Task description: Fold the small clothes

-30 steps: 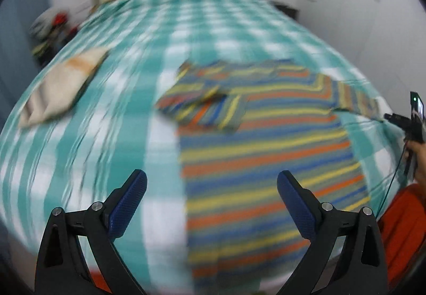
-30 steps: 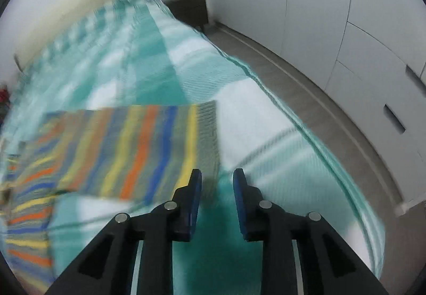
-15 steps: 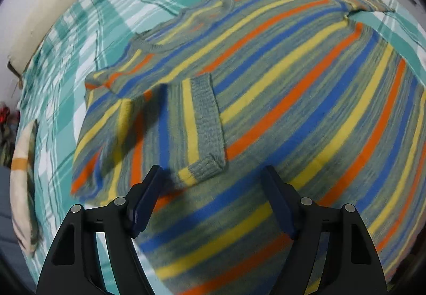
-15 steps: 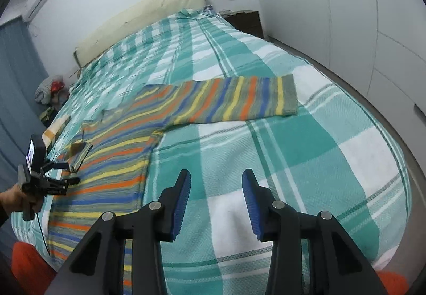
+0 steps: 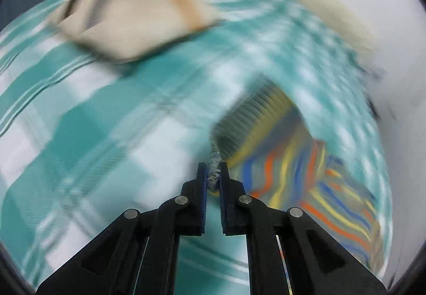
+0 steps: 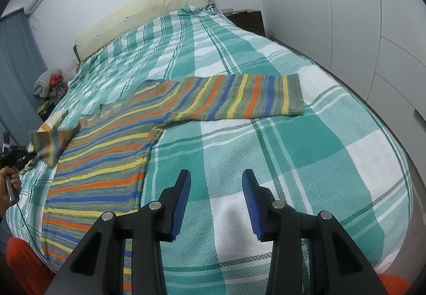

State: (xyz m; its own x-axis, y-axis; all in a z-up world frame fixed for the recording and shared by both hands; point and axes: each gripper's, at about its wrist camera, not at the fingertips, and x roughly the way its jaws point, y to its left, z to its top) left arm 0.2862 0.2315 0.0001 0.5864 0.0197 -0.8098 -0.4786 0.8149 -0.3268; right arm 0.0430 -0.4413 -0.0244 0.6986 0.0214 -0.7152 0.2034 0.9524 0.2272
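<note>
Left tool (image 5: 212, 172) clenched on the ribbed grey cuff (image 5: 214, 161) of the striped sweater (image 6: 106, 161), lifting that sleeve (image 6: 50, 145) clear of the bed (image 6: 293, 151); heavily blurred in its own view. Sweater spread flat on the green-and-white checked blanket, other sleeve (image 6: 234, 97) stretched out sideways toward the wardrobe. Right tool (image 6: 216, 196) released, hovering over bare blanket just beside the sweater's hem, nothing between its blue pads (image 6: 183, 199). Folded beige garment (image 5: 133, 20) lying further off.

Motion blur smears the left wrist view: bedspread (image 5: 106, 135), beige cloth (image 5: 133, 20) and sweater (image 5: 293, 161).
</note>
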